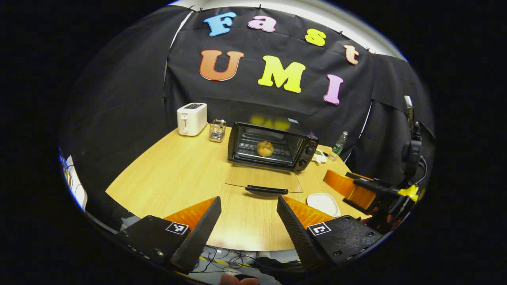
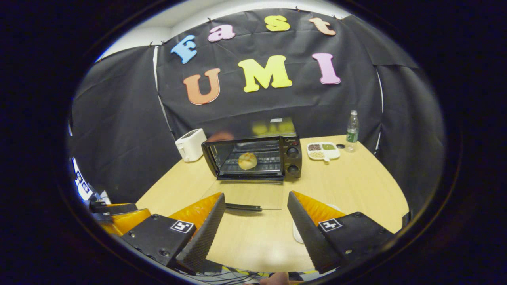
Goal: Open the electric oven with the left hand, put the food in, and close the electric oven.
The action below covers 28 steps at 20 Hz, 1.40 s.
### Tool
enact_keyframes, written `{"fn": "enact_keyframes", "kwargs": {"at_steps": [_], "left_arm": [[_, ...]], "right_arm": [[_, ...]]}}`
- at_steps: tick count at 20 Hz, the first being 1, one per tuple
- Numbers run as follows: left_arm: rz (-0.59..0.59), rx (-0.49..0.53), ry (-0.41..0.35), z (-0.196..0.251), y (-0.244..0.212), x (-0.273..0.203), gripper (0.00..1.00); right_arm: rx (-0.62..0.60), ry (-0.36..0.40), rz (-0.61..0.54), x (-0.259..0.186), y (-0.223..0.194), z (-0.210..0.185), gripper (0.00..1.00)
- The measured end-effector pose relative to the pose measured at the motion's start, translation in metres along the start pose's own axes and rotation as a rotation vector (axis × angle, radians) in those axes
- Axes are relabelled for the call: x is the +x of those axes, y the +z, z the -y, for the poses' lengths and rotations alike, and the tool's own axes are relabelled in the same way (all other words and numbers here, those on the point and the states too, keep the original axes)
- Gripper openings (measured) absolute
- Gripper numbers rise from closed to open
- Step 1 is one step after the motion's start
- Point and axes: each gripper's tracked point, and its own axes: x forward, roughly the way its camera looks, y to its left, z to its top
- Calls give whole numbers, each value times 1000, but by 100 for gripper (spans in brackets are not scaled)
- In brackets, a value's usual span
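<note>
Bread [image 1: 265, 148], a round bun, sits on the rack inside the electric oven [image 1: 271, 146], whose glass door [image 1: 264, 179] lies folded down flat over the bench [image 1: 178, 178]. Beside the oven stand a white toaster [image 1: 191, 118] and a glass cup [image 1: 217, 130]; a divided tray [image 2: 323, 151] holds dark and green fillings near a bottle [image 2: 351, 131]. Labels are too small to read. Left claw [image 1: 248, 221] and right claw [image 2: 256, 227] both gape open, holding nothing. A white plate [image 1: 324, 203] rests nearby.

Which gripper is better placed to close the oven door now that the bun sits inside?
Left, probably. The left gripper is open and lined up with the lowered oven door's handle; the right gripper sits beside it, handle off-centre.
</note>
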Motion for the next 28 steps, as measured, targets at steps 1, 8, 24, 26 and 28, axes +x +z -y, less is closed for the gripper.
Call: {"fn": "enact_keyframes", "kwargs": {"at_steps": [1, 8, 24, 26, 28], "left_arm": [[-14, 0, -7, 3, -5, 8, 94], [-140, 10, -79, 42, -64, 96, 94], [-338, 61, -17, 59, -114, 240, 95], [-317, 50, -8, 60, -106, 238, 94], [-283, 57, -9, 66, -91, 229, 94]], "right_arm": [[-12, -5, 4, -5, 4, 6, 95], [-78, -85, -3, -26, 12, 60, 96], [-40, -95, -140, 43, 7, 147, 97], [-44, -60, -146, 55, 9, 142, 97], [-62, -39, -132, 65, 15, 138, 97]]}}
